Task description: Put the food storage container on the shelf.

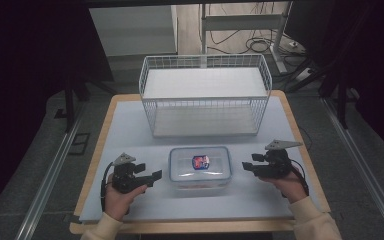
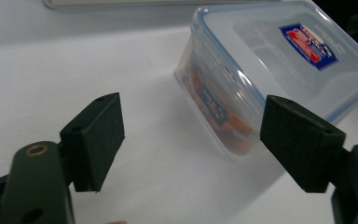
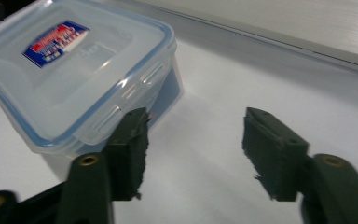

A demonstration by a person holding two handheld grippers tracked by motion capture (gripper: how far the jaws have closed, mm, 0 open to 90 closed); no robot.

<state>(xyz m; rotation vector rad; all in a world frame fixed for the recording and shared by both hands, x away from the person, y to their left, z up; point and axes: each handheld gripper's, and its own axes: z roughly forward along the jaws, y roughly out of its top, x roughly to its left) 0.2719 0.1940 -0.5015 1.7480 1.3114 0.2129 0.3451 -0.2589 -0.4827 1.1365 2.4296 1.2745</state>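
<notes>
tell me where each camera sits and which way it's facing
High view: above the person's side, looking forward and down on the table, lidded container and wire basket; both hands, left gripper, right gripper show.
Left gripper view: rides the left gripper, facing the container's side; open jaws show.
Right gripper view: rides the right gripper, beside the container; open jaws show.
All three share the container.
</notes>
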